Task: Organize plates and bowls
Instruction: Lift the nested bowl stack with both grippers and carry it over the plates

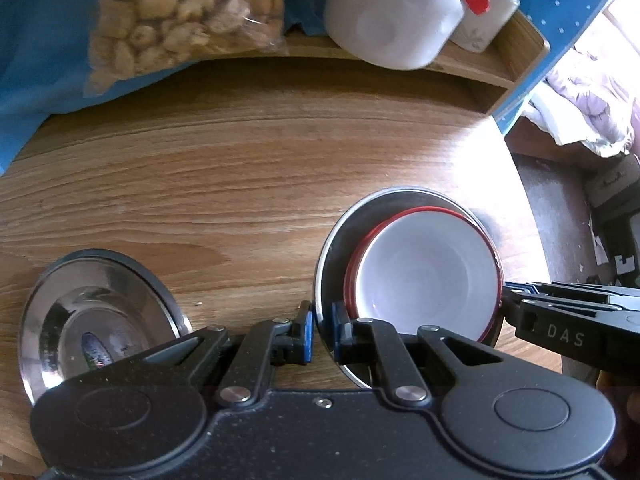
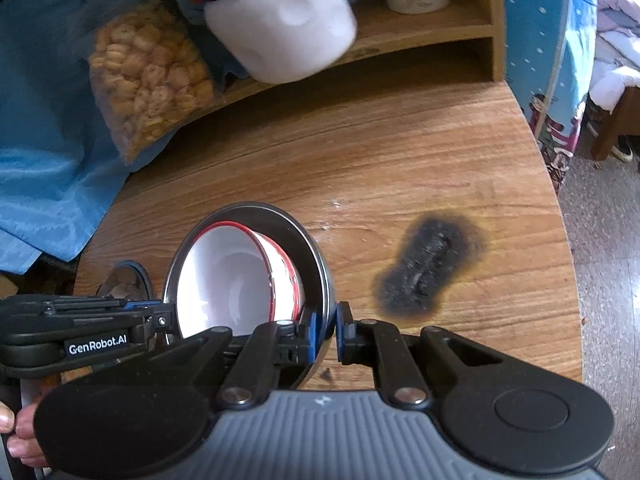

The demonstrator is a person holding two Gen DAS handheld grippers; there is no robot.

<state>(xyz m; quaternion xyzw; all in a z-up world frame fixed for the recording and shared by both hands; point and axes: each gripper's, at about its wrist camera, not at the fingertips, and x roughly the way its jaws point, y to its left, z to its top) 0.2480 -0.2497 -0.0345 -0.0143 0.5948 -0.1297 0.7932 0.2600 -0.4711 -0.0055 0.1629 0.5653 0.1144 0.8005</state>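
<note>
A steel bowl (image 1: 340,236) holds stacked white bowls with red rims (image 1: 428,272). My left gripper (image 1: 322,332) is shut on the steel bowl's left rim, one pad inside and one outside. My right gripper (image 2: 325,334) is shut on the steel bowl's (image 2: 316,256) right rim; the white bowls (image 2: 224,276) lean inside it. The right gripper also shows in the left wrist view (image 1: 516,304) at the bowl's right edge. A second steel plate (image 1: 96,312) lies on the table at the left, apart from both grippers.
The round wooden table (image 1: 240,184) has a black burn mark (image 2: 432,268) right of the bowl. At the back stand a bag of snacks (image 1: 180,16), a white jug with red tap (image 1: 392,12), a wooden shelf (image 2: 440,28) and blue cloth (image 2: 44,152).
</note>
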